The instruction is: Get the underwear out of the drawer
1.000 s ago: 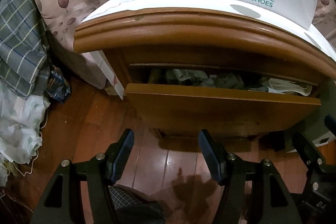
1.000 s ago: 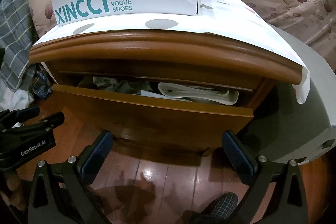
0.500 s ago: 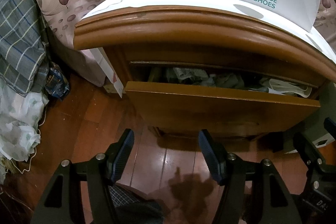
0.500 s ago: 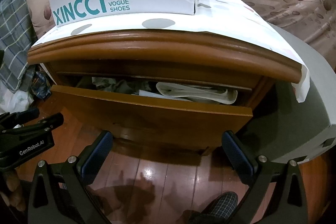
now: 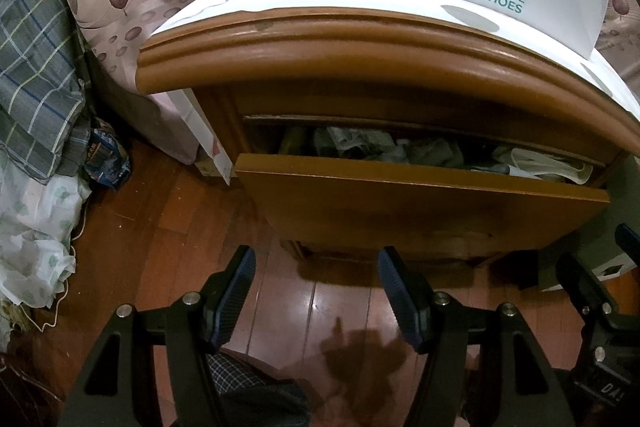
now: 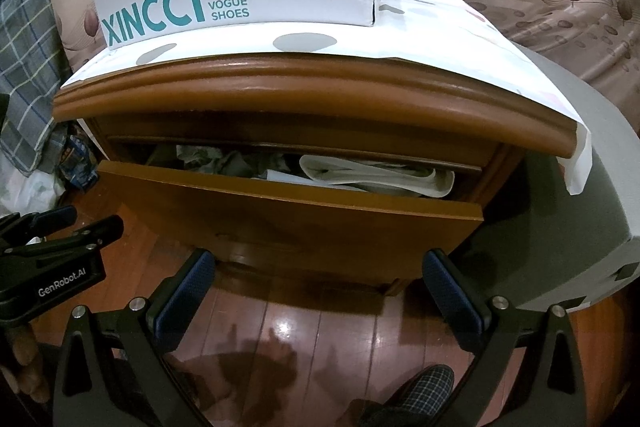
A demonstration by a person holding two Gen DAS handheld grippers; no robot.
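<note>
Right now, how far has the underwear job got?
Done: the drawer stands part open, crumpled clothes showing inside. In hand: nothing; the left gripper and right gripper are both open and empty above the floor, short of the drawer. Left: reach in, grip the underwear, lift it out.

The drawer (image 5: pixel 420 203) is a brown wooden one at the top of a nightstand, pulled partway out, its flat front panel leaning forward of the cabinet face. Inside lies crumpled underwear (image 6: pixel 224 163), grey-green and whitish pieces bunched toward the left and middle. At the right end lies a folded white piece (image 6: pixel 380 181) with a rolled edge, just above the front panel's top edge. The back of the drawer is hidden under the top.
</note>
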